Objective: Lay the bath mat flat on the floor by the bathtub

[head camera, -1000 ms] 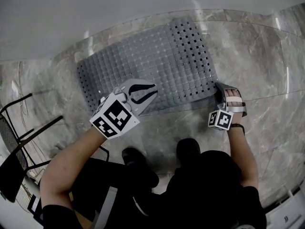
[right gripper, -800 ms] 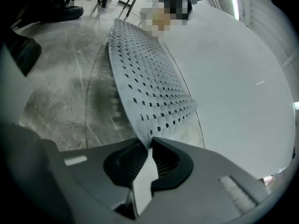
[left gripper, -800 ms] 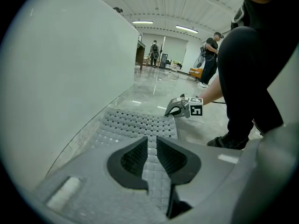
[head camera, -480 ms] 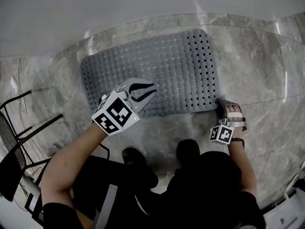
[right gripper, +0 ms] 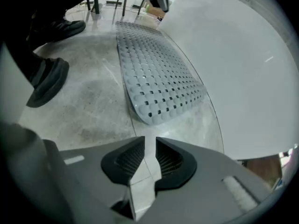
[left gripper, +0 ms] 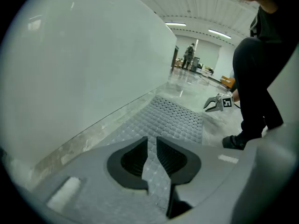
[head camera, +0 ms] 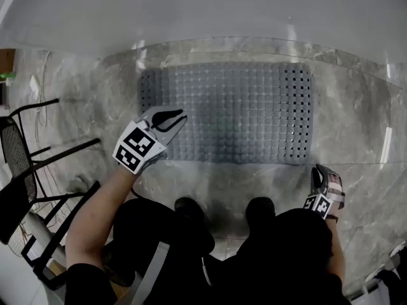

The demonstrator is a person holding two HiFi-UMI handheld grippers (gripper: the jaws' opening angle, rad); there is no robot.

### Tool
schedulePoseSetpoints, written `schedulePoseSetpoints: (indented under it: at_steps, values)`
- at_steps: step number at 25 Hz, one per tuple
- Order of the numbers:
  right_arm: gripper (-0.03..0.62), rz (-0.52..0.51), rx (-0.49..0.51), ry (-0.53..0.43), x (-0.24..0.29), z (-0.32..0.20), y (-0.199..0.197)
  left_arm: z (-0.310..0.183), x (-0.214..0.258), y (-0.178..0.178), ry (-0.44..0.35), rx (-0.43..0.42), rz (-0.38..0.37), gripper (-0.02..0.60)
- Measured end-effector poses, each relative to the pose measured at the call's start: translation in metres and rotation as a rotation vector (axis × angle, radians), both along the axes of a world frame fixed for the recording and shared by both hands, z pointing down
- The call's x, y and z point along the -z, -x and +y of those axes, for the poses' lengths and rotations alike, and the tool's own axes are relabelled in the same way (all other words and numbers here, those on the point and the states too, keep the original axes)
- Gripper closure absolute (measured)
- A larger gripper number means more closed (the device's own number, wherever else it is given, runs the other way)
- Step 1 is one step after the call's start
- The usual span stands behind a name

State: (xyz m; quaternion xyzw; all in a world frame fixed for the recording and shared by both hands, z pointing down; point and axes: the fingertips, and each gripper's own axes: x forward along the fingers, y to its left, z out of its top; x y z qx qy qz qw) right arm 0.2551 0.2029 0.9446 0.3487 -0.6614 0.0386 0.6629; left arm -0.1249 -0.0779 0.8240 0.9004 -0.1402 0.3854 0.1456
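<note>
The grey rubber bath mat [head camera: 229,110] lies flat on the marble floor, its far edge along the white bathtub [head camera: 191,11]. My left gripper [head camera: 173,118] hovers over the mat's near left corner. In the left gripper view, the left gripper [left gripper: 152,141] has a narrow gap with nothing in it, and the mat [left gripper: 173,118] shows beyond. My right gripper [head camera: 320,172] is off the mat, near its right front corner. Its jaws are opening with nothing between them. The right gripper [right gripper: 150,143] has bare floor under it, and the mat [right gripper: 154,73] lies ahead.
A black metal chair frame [head camera: 25,170] stands at the left with cables on the floor beside it. The person's black shoes [head camera: 187,208] [head camera: 261,208] are just in front of the mat's near edge. The tub wall [right gripper: 233,69] curves along the mat's far side.
The right gripper let go of the mat's near right corner and drew back toward the person. The mat settled flat. The left gripper stayed over the near left corner.
</note>
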Motion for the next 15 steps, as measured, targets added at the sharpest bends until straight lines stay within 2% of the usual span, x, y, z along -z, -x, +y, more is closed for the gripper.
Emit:
schedulePoseSetpoints:
  at_steps: [3,5,7,10,13,15]
  values:
    - [0.52,-0.055,-0.142,-0.056,0.03,-0.02,-0.009,-0.01,0.004,0.039,-0.004,0.189,0.071,0.515]
    - [0.527,-0.121,-0.24,-0.124,0.062,-0.053,-0.01,-0.023,0.021,0.056,-0.008,0.311,0.129,0.515]
    - [0.534,-0.203,-0.295,-0.181,0.109,-0.091,0.0,-0.025,0.049,0.065,-0.004,0.381,0.154,0.515]
    - [0.54,-0.299,-0.284,-0.227,0.199,-0.125,0.028,-0.003,0.108,0.07,-0.01,0.37,0.123,0.527]
    - [0.574,-0.334,-0.23,-0.239,0.281,-0.135,0.053,0.022,0.184,0.067,-0.068,0.33,0.087,0.545]
    - [0.58,-0.364,-0.211,-0.233,0.324,-0.135,0.067,0.033,0.241,0.062,-0.111,0.335,0.099,0.552]
